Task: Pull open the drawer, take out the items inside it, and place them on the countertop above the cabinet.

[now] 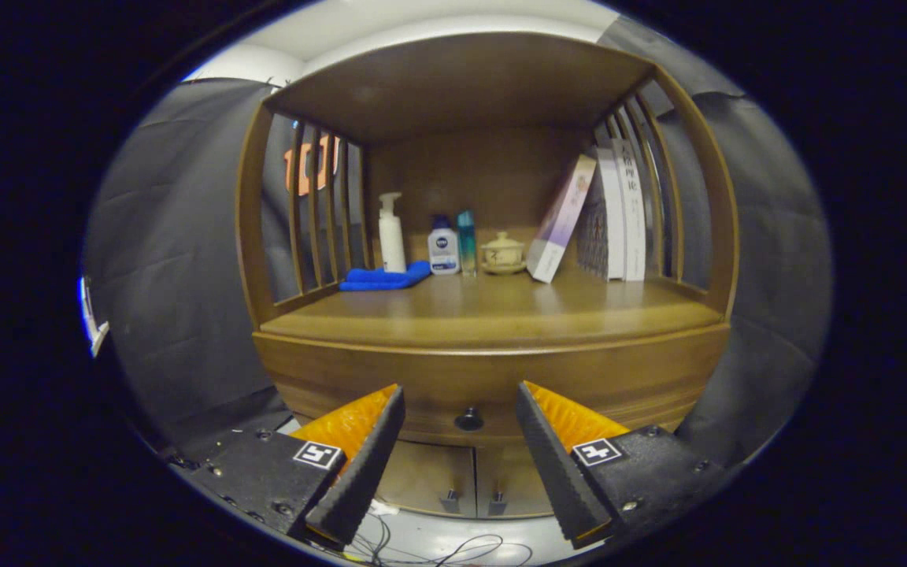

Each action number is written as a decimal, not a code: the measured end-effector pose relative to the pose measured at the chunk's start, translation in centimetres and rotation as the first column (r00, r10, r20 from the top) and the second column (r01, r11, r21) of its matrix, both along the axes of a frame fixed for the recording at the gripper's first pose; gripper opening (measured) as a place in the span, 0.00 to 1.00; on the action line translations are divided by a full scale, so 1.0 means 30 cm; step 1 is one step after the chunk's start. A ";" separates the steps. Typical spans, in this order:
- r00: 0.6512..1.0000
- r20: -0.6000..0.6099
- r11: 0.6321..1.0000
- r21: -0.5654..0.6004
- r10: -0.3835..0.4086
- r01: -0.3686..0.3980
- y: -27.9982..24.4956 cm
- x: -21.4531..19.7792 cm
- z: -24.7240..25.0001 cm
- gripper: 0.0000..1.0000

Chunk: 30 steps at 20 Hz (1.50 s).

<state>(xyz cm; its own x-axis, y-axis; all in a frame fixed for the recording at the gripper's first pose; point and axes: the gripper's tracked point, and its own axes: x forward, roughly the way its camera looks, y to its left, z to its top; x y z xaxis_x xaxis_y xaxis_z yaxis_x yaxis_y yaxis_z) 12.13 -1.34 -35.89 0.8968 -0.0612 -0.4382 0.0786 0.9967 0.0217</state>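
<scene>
Gripper (460, 394) held low before a wooden cabinet (493, 370), fingers (367, 449) spread wide apart, released, grasping nothing. Drawer (422, 386) shut, its front curved across the cabinet just beyond the fingertips. Small dark knob (468, 419) centred on that front, seen in the gap between the fingers, slightly ahead of them, untouched. Drawer contents hidden. Below the drawer, at 6 o'clock from the knob, two lower doors (453, 476) closed, each with a small handle beside the middle seam. Loose cables (453, 547) on the pale floor under those doors, between the finger bases.

Above the drawer, at 12 o'clock from the knob, the desk (493, 311): a broad wooden top with a bare front half, roofed by a shelf board and fenced with slatted sides. Along the back of the desk, from 11 o'clock round to 1 o'clock: a folded blue cloth (385, 277) lying flat, a white pump bottle (391, 234) upright just behind it, a short white bottle (443, 246) with a dark cap touching the cloth's end, a slim teal bottle (466, 241) just beside that, a pale lidded cup (503, 253) on its saucer, then a book (561, 218) tilted against further books (623, 211) standing upright by the slats. Dark cloth wall on both sides of the cabinet.
</scene>
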 end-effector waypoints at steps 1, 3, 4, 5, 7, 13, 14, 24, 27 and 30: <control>1.000 -0.012 1.000 -0.006 -0.004 0.004 -0.003 0.014 -0.029 0.91; 1.000 -0.017 0.999 -0.034 -0.012 0.012 -0.017 0.031 -0.056 0.84; 1.000 -0.014 0.998 -0.054 -0.018 0.017 -0.026 0.036 -0.062 0.79; 1.000 -0.014 0.998 -0.066 -0.020 0.019 -0.031 0.043 -0.074 0.77; 0.999 -0.032 0.997 -0.069 -0.026 0.024 -0.026 0.066 -0.130 0.72; 0.998 -0.037 0.997 -0.055 -0.060 0.058 -0.052 0.086 -0.185 0.54; 0.998 -0.030 0.997 -0.058 -0.055 0.053 -0.049 0.102 -0.189 0.50; 0.989 -0.014 0.989 -0.027 -0.149 0.149 -0.041 0.101 -0.206 0.24; 0.987 -0.039 0.988 -0.008 -0.157 0.157 -0.040 0.098 -0.210 0.21; 0.985 -0.055 0.987 -0.012 -0.161 0.161 -0.040 0.090 -0.208 0.21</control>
